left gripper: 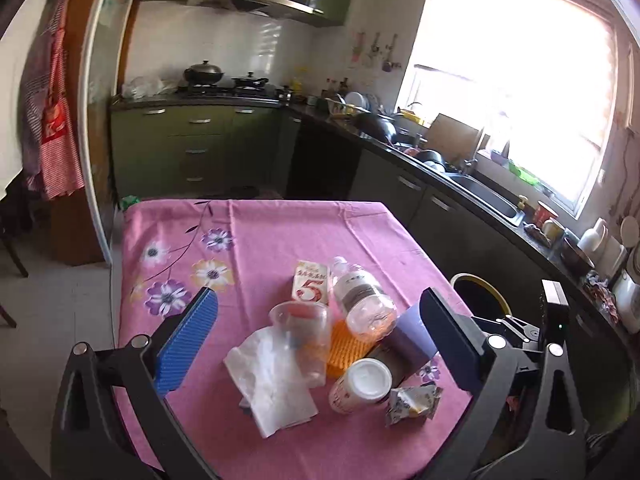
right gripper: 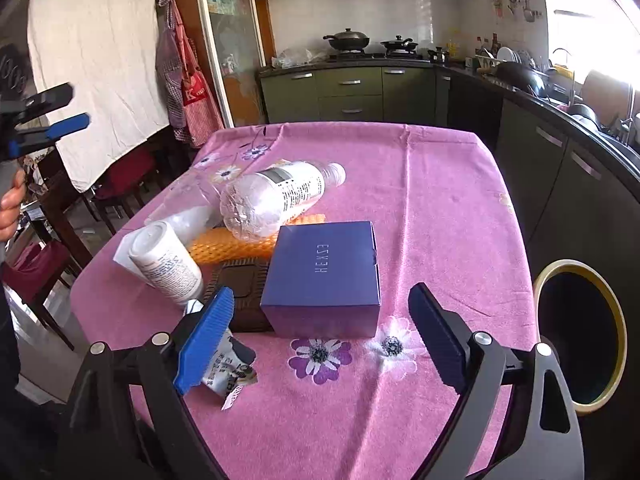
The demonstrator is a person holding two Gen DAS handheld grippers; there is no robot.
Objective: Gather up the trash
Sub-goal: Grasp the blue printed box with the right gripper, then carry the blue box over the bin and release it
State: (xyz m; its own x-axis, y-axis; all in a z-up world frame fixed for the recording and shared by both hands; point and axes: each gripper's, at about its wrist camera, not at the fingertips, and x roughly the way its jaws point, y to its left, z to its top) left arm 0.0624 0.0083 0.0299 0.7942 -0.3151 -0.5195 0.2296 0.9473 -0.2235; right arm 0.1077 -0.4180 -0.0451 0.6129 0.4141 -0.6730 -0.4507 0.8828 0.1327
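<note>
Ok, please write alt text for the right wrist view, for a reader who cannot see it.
An open right claw hovers, holding nothing, before a purple cardboard box on a pink flowered tablecloth. Behind the box lie a clear plastic bottle and a white cylindrical container; a yellow-rimmed black bin stands at right.

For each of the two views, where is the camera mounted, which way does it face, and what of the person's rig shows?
Left wrist: sits behind the left claw, looking down over the pink table toward the kitchen counter; both its open fingers frame the trash pile, and part of the right claw shows.
Right wrist: sits behind the right claw, facing the purple box; the left claw and a hand show at the left edge.
Shared: clear bottle, white cup, bin.
</note>
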